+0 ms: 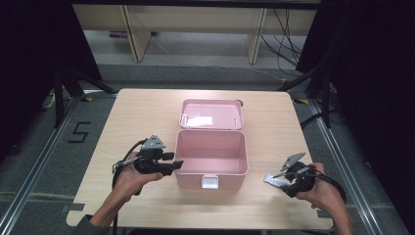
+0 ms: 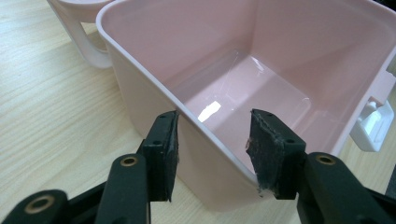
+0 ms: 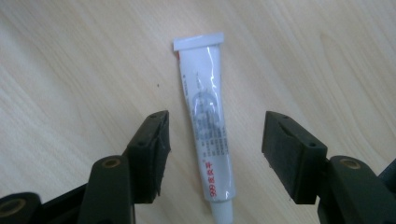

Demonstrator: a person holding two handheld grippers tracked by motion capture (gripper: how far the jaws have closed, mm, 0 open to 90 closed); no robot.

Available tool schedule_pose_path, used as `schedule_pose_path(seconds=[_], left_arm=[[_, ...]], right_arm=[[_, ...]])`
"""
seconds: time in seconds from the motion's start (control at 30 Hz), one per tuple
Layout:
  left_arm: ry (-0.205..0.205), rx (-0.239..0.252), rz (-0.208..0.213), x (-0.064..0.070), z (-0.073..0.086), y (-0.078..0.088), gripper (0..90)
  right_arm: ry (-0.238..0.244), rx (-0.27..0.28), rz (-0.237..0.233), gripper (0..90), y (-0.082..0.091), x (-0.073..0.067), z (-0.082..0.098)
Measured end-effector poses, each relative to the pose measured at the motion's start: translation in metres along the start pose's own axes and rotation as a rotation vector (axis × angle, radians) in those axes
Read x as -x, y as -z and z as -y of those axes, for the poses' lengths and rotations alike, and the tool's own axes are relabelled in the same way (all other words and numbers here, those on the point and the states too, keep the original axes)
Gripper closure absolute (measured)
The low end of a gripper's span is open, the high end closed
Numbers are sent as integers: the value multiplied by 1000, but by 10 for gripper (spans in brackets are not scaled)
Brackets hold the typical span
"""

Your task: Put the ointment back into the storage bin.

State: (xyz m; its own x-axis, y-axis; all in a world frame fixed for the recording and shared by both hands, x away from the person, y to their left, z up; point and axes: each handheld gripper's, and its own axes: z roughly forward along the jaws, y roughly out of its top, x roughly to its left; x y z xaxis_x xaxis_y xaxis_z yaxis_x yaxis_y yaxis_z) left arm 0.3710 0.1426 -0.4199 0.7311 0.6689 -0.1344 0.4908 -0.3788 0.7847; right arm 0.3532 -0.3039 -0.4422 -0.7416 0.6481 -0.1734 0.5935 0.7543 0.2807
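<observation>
Right tool (image 3: 212, 156) apart astride white tube (image 3: 208, 126) on bare table (image 3: 70, 60), left tool (image 2: 212, 156) apart straddling pink box (image 2: 140, 93) wall

light: even overhead | surroundings: dark | glare: box floor (image 2: 210, 109) | focus: soft
</observation>
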Motion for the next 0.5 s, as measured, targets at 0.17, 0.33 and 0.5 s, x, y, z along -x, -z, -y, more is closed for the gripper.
schedule_pose_path(seconds=[0.17,0.33,0.5], left_arm=[[1,-2,1,0,0,0,526],[1,-2,-2,0,0,0,525],[2,1,-1,0,0,0,525]], right_arm=[[12,-50,0,436,-4,3,2],[57,-93,-16,458,-12,3,-1],[70,-128,-40,486,-21,7,-6]])
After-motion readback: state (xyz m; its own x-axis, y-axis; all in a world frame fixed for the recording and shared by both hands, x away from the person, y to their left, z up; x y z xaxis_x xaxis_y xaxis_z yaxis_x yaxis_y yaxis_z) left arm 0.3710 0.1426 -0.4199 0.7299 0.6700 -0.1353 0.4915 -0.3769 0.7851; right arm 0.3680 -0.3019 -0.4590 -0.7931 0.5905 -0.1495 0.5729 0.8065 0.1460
